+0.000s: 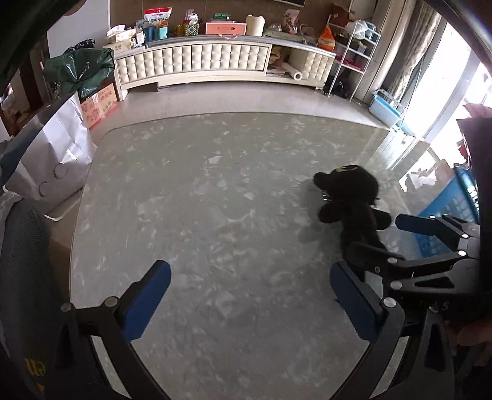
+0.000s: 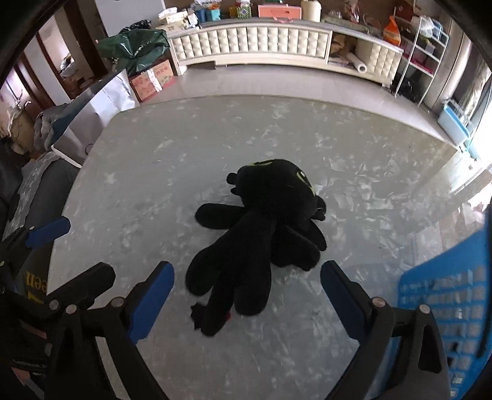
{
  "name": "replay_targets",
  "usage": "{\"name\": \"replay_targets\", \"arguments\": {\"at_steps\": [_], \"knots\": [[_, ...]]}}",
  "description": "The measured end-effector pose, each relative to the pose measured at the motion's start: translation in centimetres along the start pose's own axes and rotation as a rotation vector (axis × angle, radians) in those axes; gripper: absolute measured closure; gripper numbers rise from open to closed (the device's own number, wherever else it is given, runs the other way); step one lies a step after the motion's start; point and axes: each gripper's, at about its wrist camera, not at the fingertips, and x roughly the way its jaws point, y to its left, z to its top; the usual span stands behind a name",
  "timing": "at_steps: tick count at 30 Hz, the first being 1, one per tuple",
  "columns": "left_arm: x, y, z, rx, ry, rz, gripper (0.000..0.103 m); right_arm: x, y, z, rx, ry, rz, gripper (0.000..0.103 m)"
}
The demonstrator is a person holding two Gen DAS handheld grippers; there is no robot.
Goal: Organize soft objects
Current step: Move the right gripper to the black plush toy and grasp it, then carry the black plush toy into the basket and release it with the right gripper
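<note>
In the right wrist view the right gripper [image 2: 247, 295] fills the bottom of the frame with its two blue-padded fingers [image 2: 150, 303] spread wide apart and nothing between the pads. The tail end of one black plush toy [image 2: 261, 227] reaches down into the gap between them at lower centre, but neither pad touches it. The toy lies flat on the marbled grey table [image 2: 184, 160], head toward the upper right of centre, limbs fanned toward the bottom. It is the only soft toy in sight.

In the left wrist view the left gripper [image 1: 250, 303] likewise sits at the bottom, its two fingers [image 1: 146, 303] wide apart over bare tabletop [image 1: 200, 215], holding nothing. The same plush toy [image 1: 347, 200] lies at right of centre, well off this gripper's line, with the right gripper [image 1: 396, 237] coming in from the right edge around its lower end.

One blue plastic basket [image 2: 446, 307] with a gridded wall stands at the lower right of the right wrist view, just beside the right gripper's right finger; in the left wrist view it shows at the right edge [image 1: 452, 200].

Further out, one white paper bag [image 1: 58, 150] stands at the table's left edge. Beyond it, at upper left, one green plastic bag [image 1: 83, 70] sits above one printed cardboard box [image 1: 100, 103]. Across the top runs one long cream tufted cabinet [image 1: 215, 60] with clutter on top, including one pink box [image 1: 225, 28]. One white wire shelf rack [image 1: 353, 52] stands at upper right.
</note>
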Motion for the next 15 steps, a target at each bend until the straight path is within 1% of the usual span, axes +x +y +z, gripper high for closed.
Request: {"name": "replay_targets", "arguments": {"at_steps": [4,7,10,12,15], "knots": [[1.4,0.5,0.6,0.005,0.01,-0.001,0.0,1.5,-0.3,0.7,0.022,0.029,0.001,0.014],[2.5,0.9,1.3,0.013,0.027,-0.003,0.0,2.5,-0.4,1.0,0.042,0.048,0.017,0.015],[2.7,0.9,1.7,0.028,0.019,0.001,0.0,2.7,-0.1,1.2,0.04,0.034,0.001,0.019],[2.6,0.7,1.8,0.038,0.015,0.004,0.0,2.7,0.1,1.3,0.025,0.034,-0.007,0.024],[2.6,0.4,1.6,0.053,0.017,0.018,0.0,3.0,0.4,1.4,-0.004,0.04,-0.018,0.035]]}}
